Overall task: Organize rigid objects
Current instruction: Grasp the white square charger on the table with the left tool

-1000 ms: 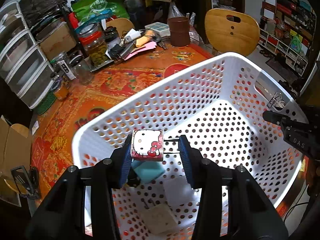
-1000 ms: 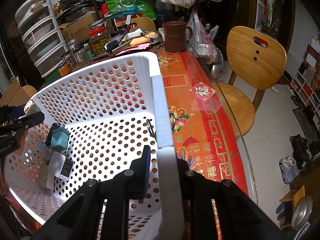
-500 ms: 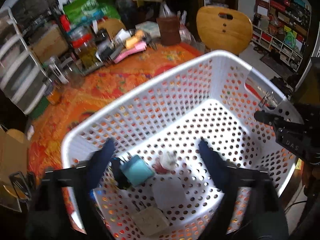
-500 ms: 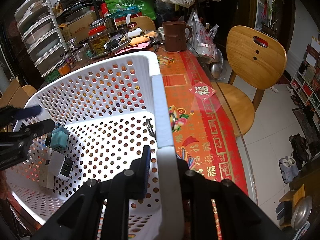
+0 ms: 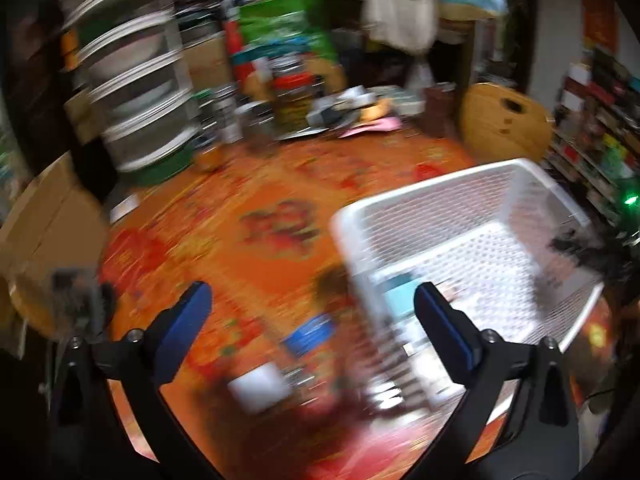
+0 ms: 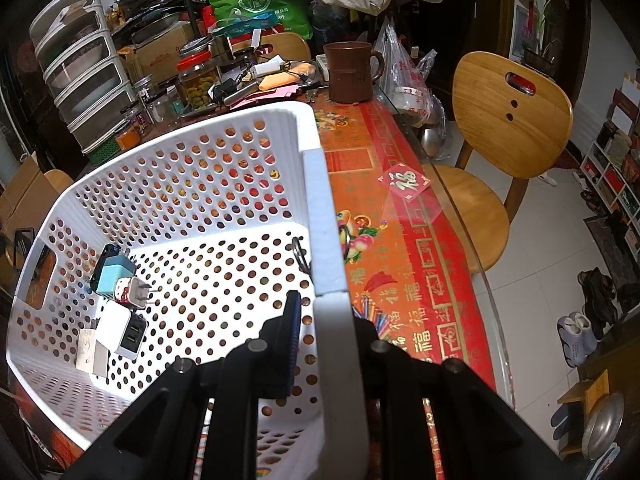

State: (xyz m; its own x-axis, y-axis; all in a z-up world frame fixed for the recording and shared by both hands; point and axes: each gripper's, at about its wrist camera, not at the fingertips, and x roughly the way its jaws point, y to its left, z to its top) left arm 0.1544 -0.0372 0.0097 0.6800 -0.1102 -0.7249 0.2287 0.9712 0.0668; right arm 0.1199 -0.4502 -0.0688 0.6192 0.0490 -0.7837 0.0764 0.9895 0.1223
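Now cartoon charger (image 6: 127, 293) dropped in basket (image 6: 320, 216); left tool (image 5: 312, 312) opening, empty.

Cluttered tabletop (image 6: 404, 240) under red cloth; wooden chair (image 6: 508, 128) beside it; pale tiled floor (image 6: 536, 280); plastic drawers (image 6: 80, 80) at rear.

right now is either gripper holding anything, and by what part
The right gripper clamps the white basket by its rim. The left gripper holds nothing; its jaws are opening.
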